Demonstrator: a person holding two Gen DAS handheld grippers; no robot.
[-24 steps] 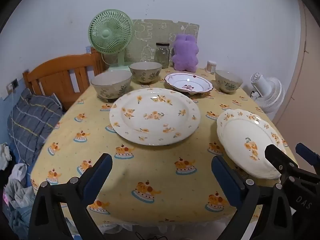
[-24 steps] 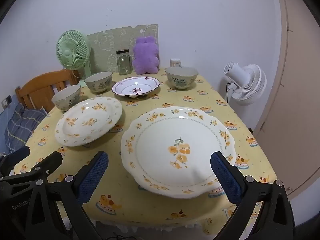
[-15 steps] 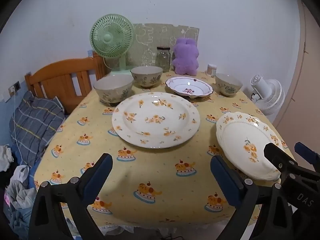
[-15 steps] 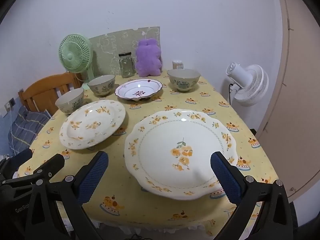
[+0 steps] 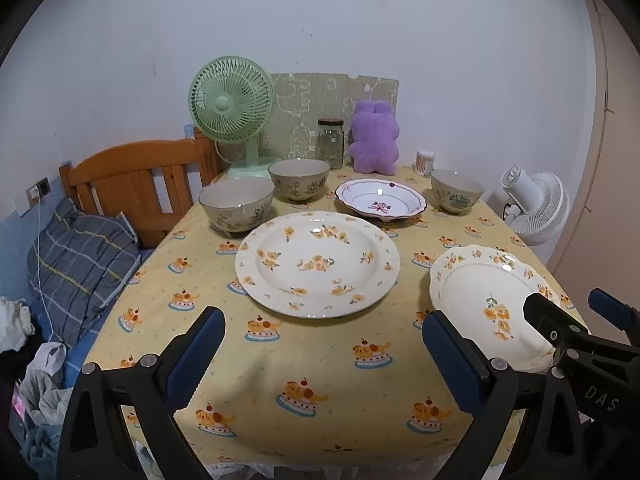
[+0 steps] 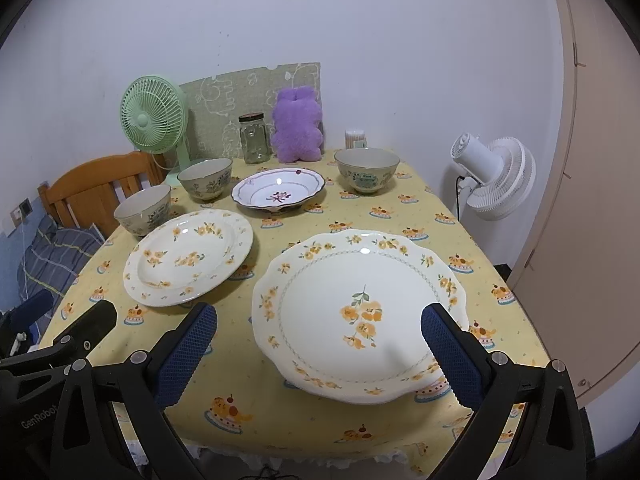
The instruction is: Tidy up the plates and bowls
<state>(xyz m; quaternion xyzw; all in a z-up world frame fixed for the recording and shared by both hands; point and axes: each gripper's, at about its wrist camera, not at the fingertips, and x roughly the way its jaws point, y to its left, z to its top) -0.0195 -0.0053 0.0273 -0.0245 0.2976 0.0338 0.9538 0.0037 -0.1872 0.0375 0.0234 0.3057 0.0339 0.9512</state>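
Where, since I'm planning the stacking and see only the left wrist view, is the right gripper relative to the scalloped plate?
Observer: The right gripper is open and aimed at the scalloped plate, holding nothing.
Operator: That gripper hides the plate's near rim from me. Is anything on it?
Observer: No. The right wrist view shows the near rim bare, resting on the tablecloth. Only the right-hand finger overlaps the rim in the picture.
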